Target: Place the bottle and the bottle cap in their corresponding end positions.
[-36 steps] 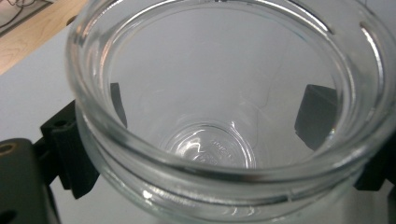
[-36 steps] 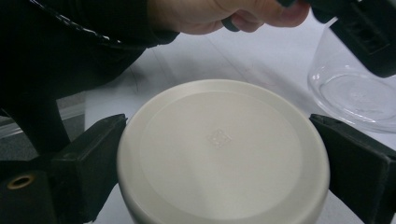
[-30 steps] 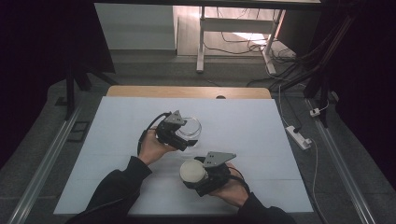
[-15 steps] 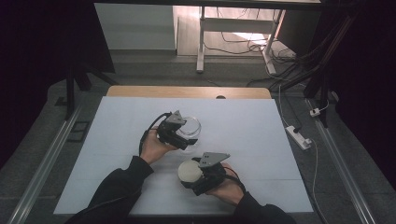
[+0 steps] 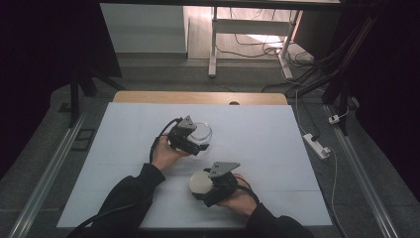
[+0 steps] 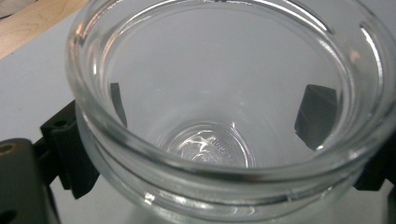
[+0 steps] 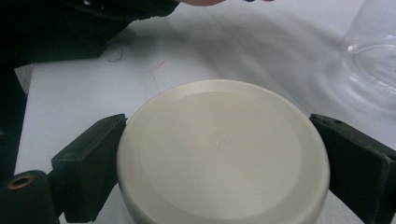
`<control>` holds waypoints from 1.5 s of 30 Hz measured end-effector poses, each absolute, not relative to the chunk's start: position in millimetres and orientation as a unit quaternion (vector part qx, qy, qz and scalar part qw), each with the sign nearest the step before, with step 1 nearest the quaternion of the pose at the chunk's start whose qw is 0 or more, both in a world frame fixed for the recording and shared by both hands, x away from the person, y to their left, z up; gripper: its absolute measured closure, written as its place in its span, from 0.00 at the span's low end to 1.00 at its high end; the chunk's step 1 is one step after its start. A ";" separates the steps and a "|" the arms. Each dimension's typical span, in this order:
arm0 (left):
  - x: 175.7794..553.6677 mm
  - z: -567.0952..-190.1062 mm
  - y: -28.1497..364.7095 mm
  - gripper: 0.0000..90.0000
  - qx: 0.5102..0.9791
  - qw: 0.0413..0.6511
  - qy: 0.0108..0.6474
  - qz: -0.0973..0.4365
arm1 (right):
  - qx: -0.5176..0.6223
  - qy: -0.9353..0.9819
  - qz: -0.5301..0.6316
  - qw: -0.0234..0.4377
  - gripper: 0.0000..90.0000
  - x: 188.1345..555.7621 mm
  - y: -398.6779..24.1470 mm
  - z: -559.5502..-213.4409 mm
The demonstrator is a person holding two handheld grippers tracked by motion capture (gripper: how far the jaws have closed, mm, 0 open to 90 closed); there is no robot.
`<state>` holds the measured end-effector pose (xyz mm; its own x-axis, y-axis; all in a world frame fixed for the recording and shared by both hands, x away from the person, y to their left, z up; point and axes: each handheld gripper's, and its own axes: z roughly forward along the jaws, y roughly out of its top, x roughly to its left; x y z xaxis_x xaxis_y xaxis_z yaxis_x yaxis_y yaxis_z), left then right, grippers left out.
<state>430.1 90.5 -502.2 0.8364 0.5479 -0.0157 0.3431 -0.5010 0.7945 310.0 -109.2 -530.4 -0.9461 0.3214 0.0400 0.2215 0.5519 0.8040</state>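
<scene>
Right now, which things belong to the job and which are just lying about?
In the job: glass jar, clamped by the left gripper; cream lid, clamped by the right gripper.

Lying about: white power strip and cables on the floor.

Jar (image 5: 200,133) on table (image 5: 277,144), behind lid (image 5: 200,183); lid nearer person, slightly right.

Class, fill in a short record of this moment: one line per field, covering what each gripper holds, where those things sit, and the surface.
left gripper: shut on glass jar, fingers on either side of its wall
glass jar: open, nothing inside
right gripper: shut on cream lid, fingers at its rim
lid position: apart from the jar, nearer the person
surface: white table
</scene>
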 end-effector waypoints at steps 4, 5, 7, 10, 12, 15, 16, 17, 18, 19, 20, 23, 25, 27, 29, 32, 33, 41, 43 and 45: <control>434.8 -506.9 88.9 0.08 0.858 0.423 0.263 0.122 | 0.152 0.884 0.440 0.053 0.08 309.7 -106.7 -532.4; 436.0 -508.0 88.7 0.08 0.859 0.421 0.263 0.124 | 0.152 0.884 0.440 0.053 0.08 309.7 -106.7 -532.4; 437.9 -510.0 87.7 0.08 0.858 0.421 0.265 0.125 | 0.153 0.887 0.433 0.053 0.08 310.6 -105.8 -533.7; 438.8 -510.6 87.0 0.08 0.857 0.424 0.266 0.126 | 0.158 0.890 0.424 0.059 0.08 311.7 -105.6 -535.6; 439.6 -511.0 86.4 0.08 0.856 0.424 0.266 0.127 | 0.162 0.891 0.420 0.057 0.08 313.3 -105.3 -537.3; 440.0 -511.8 86.4 0.08 0.855 0.427 0.266 0.127 | 0.165 0.894 0.414 0.056 0.08 313.9 -104.2 -537.7; 440.1 -512.1 86.9 0.08 0.855 0.428 0.266 0.126 | 0.167 0.895 0.409 0.059 0.08 314.2 -103.1 -538.3; 440.2 -512.4 87.1 0.08 0.854 0.429 0.266 0.126 | 0.167 0.897 0.406 0.059 0.08 314.5 -102.6 -538.5; 440.2 -512.4 87.1 0.08 0.854 0.429 0.266 0.126 | 0.167 0.897 0.406 0.059 0.08 314.5 -102.6 -538.5; 440.3 -512.6 87.3 0.08 0.854 0.429 0.266 0.126 | 0.167 0.899 0.401 0.060 0.08 314.7 -102.0 -538.9; 440.5 -512.5 87.5 0.08 0.854 0.429 0.266 0.125 | 0.167 0.903 0.392 0.058 0.08 315.2 -100.2 -539.8; 441.7 -512.5 88.7 0.08 0.855 0.427 0.268 0.119 | 0.168 0.904 0.388 0.057 0.08 315.5 -99.2 -540.2; 440.8 -512.2 87.7 0.08 0.854 0.426 0.272 0.122 | 0.171 0.904 0.388 0.059 0.08 315.9 -99.3 -540.3; 440.6 -512.1 87.7 0.08 0.854 0.425 0.274 0.121 | 0.173 0.902 0.391 0.058 0.08 316.1 -100.0 -539.9; 439.9 -512.1 87.5 0.07 0.857 0.419 0.273 0.123 | 0.173 0.900 0.395 0.056 0.08 316.4 -100.8 -539.6; 438.6 -511.9 87.1 0.06 0.858 0.415 0.275 0.124 | 0.175 0.899 0.397 0.055 0.07 316.6 -101.3 -539.4; 438.2 -511.7 87.6 0.06 0.859 0.415 0.275 0.121 | 0.175 0.899 0.398 0.054 0.07 316.8 -101.6 -539.3; 435.3 -508.7 91.6 0.03 0.863 0.404 0.283 0.108 | 0.186 0.893 0.406 0.047 0.05 315.9 -101.9 -536.4; 434.6 -509.2 93.3 0.03 0.867 0.396 0.284 0.104 | 0.186 0.893 0.407 0.048 0.05 315.6 -102.1 -535.5; 433.8 -509.9 95.2 0.02 0.868 0.395 0.283 0.100 | 0.186 0.892 0.410 0.047 0.05 315.5 -102.9 -534.0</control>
<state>433.8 95.2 -509.9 0.8195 0.5709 -0.0501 0.4125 -0.5268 0.7432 315.5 -102.9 -534.0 -0.9260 0.3711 0.0688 0.2940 0.5949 0.7481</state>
